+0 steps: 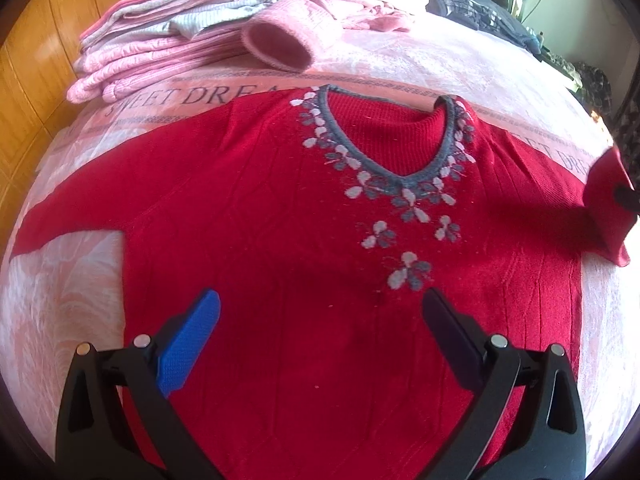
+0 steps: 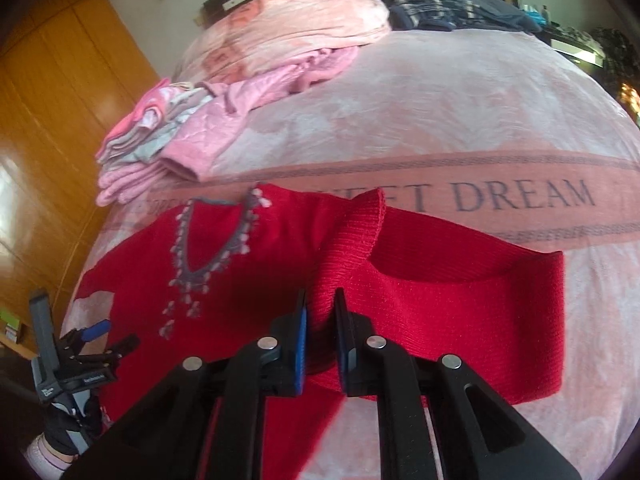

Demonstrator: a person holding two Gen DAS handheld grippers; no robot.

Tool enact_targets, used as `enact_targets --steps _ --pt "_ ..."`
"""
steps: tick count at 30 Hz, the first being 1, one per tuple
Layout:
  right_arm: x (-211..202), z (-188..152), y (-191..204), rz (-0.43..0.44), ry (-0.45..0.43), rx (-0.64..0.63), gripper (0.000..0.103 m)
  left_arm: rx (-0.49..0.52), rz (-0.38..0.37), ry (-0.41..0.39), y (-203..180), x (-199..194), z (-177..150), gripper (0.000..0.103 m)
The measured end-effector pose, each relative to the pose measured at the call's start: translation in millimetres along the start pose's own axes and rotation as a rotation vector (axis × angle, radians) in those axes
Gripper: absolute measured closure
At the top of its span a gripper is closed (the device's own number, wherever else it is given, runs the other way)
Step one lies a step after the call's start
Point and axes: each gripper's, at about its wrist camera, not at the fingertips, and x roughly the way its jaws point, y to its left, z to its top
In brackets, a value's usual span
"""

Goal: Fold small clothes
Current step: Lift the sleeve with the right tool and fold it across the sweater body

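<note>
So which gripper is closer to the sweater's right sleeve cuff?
Right. The right gripper is shut on the cuff; the left gripper hangs open over the sweater body.

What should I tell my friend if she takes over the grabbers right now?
Left gripper: open, hovering over the lower front of the red sweater, holding nothing.
Right gripper: shut on the sweater's sleeve cuff, lifted and brought in over the body.
The sweater lies face up on the pink bedspread; its other sleeve lies spread out flat.
A stack of folded clothes sits beyond the collar.
Done: nothing folded flat yet on this sweater.
Left: lay this sleeve across, fold the other sleeve, fold the body, probably add it to the stack.
</note>
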Motion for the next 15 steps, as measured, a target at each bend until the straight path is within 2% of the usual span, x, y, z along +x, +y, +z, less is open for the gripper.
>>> enact_targets --steps 4,9,11,12,15 --pt "41 9 60 0.093 0.040 -0.036 0.091 -0.012 -0.001 0.001 14 0 -2 0.003" --pt "97 5 96 0.080 0.118 -0.060 0.091 -0.024 0.002 0.001 26 2 -2 0.003" --pt "112 -2 93 0.081 0.161 -0.052 0.075 -0.027 -0.003 0.010 28 4 -1 0.003" --pt "118 -6 93 0.075 0.175 -0.044 0.070 -0.027 -0.007 0.012 28 5 0 0.003" --pt "107 -18 82 0.127 0.159 -0.024 0.067 -0.017 -0.024 0.010 22 5 2 0.003"
